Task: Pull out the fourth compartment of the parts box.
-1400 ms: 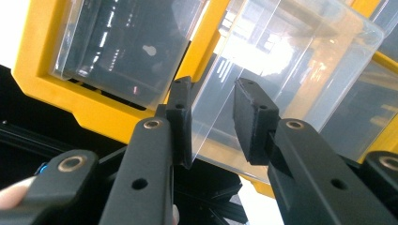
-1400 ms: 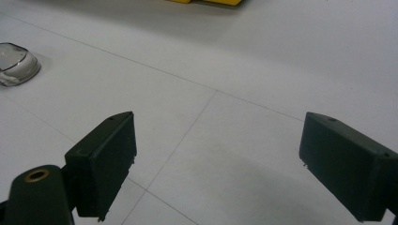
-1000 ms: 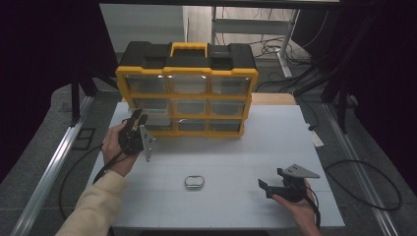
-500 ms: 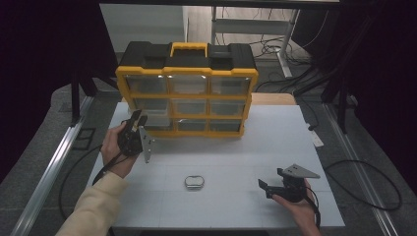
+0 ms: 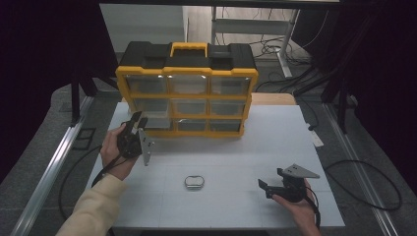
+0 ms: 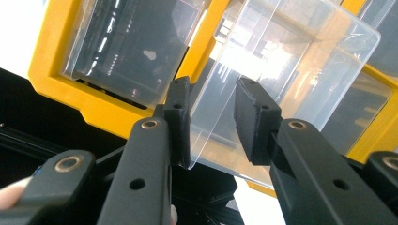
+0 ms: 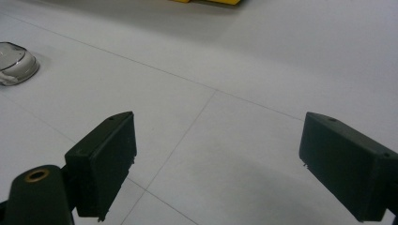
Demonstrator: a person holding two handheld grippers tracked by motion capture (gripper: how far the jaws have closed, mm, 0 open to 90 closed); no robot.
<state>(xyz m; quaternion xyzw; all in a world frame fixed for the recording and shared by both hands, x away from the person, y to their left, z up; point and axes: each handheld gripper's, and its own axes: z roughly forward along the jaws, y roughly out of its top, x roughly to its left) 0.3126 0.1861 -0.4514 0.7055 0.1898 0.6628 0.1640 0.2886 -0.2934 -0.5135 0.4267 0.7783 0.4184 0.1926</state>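
The left gripper [image 5: 136,129] is held at the lower left corner of the yellow organiser [image 5: 187,88], its jaws partly closed around the side wall of a clear drawer [image 6: 281,79] that has been drawn out of its slot; in the left gripper view one pad lies against the wall's outer face while the other stands slightly off the inner face, so a firm pinch cannot be confirmed, and the wall may merely be straddled; the drawer's front lip lies just ahead of the fingertips, with a neighbouring closed drawer [image 6: 126,47] to one side of the jaws. The right gripper [image 5: 275,186] is rested low on the white table [image 5: 246,157], its jaws spread wide with nothing between them; a small oval metal piece [image 5: 194,181] lies well off to the left of those jaws, near the far left edge of the right gripper view. The risks from here are judged as follows: a thin, slick plastic wall held so near its edge could be let slip if pulled at an angle; the drawer could be tipped or dropped once clear of its rails, since it is carried from one side alone; a hard sideways pull could shift the whole organiser, as nothing is bracing it.
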